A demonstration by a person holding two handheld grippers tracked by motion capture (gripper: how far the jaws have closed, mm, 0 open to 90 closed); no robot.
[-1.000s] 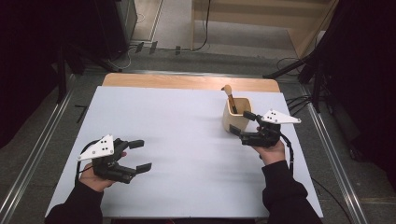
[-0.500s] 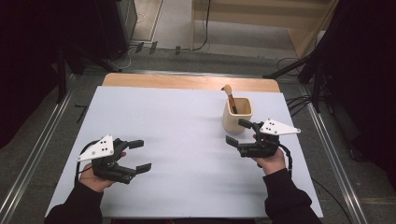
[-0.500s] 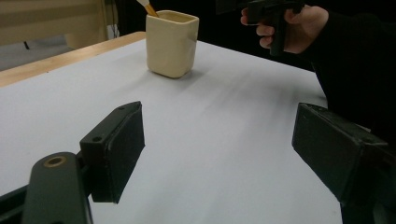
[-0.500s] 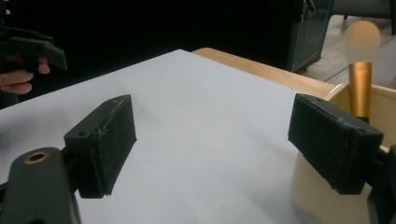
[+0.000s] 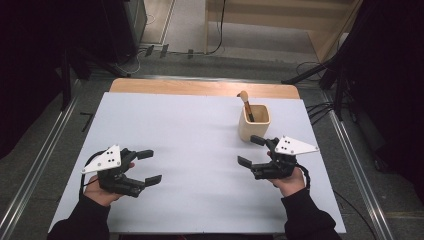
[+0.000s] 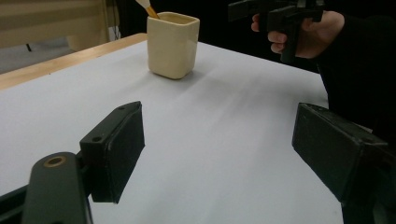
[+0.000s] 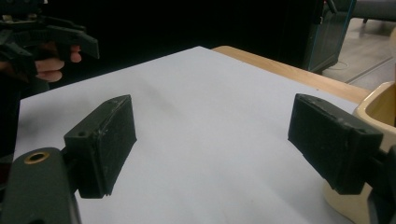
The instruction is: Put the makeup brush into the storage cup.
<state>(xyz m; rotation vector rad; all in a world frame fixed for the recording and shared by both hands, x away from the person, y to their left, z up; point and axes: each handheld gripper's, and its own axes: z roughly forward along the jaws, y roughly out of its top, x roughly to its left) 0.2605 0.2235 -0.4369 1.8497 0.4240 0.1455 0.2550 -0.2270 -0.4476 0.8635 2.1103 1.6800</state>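
— What's the biggest thing in front of you?

— The desk [image 5: 200, 145]: a white sheet covers most of it, with a strip of bare wood along the far edge. It's bare apart from one item.

— Which is?

— A cream square-sided cup [image 5: 254, 122] toward the far right, standing upright, with a wooden-handled brush [image 5: 246, 104] leaning out of it toward the far left corner.

— Any writing on it, a brand?

— None that I can read from any side.

— And your tongs?

— My left tongs [image 5: 149, 166] sit near the front left corner, jaws spread wide with nothing between them. My right tongs [image 5: 251, 150] are just in front of the cup, also spread wide and empty, the far jaw close beside the cup's front wall; I can't tell whether it touches.

— Do the closer views add anything?

— The left gripper view shows the cup [image 6: 173, 44] across the sheet and my right hand [image 6: 303, 35] beyond it. The right gripper view catches the cup's rim [image 7: 378, 109] behind the right-hand jaw, and my left tongs [image 7: 56, 35] far off against the dark.
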